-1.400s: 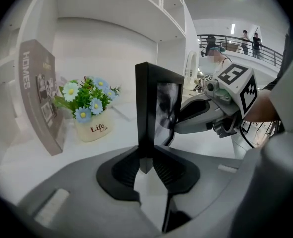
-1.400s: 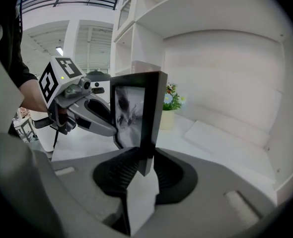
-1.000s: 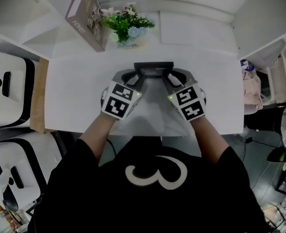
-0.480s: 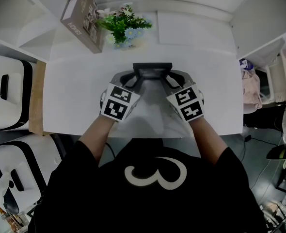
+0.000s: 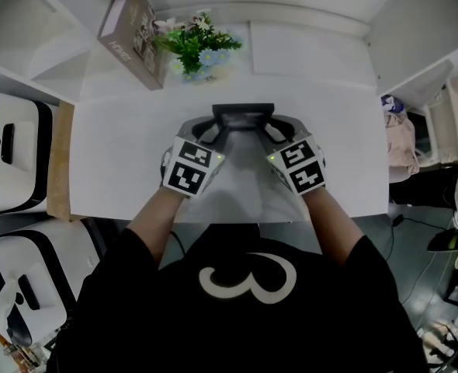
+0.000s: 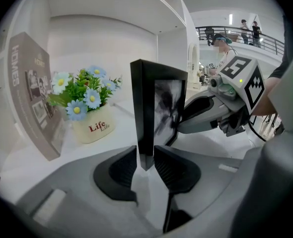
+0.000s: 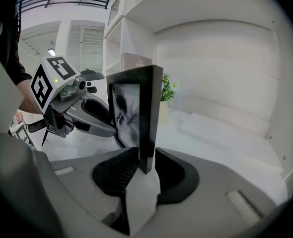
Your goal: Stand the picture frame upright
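My left gripper (image 6: 145,160) and right gripper (image 7: 145,163) each pinch the upright picture frame (image 5: 243,115) between jaws that are easing open.

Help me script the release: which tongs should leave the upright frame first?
Right, narrowly. The left tongs and right tongs mirror each other, both opening with the frame's edges between them; only the left has flowers and a book nearby.
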A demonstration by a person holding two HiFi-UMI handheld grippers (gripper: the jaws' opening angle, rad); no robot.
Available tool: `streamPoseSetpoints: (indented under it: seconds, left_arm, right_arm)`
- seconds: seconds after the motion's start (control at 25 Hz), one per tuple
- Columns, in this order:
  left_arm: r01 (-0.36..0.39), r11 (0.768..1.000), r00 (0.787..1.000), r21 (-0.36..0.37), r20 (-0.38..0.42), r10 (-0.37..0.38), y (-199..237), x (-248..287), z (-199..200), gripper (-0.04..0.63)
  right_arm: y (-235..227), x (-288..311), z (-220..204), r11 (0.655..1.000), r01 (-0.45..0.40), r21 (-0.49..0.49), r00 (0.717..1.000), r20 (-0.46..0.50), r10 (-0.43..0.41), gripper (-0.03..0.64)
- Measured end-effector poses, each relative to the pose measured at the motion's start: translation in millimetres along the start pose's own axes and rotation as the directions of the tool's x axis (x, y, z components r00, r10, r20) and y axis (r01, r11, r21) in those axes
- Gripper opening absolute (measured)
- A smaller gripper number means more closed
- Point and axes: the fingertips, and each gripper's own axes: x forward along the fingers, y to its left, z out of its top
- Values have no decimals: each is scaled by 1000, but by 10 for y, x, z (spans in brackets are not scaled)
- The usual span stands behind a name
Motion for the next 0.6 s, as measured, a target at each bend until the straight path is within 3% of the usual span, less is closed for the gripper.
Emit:
streamPoseSetpoints:
  seconds: [0.36, 0.6]
  left_arm:
    - [16, 999, 1000, -36, 0, -16, -35, -54, -47, 170]
    - [25, 989, 999, -143, 26, -21, -67, -366, -28, 172]
  right_arm:
    - [-24, -137, 46, 1000, -5, 15, 1000, 31, 4, 140]
    - [46, -577, 190, 983, -100, 152, 987, 141, 78, 141]
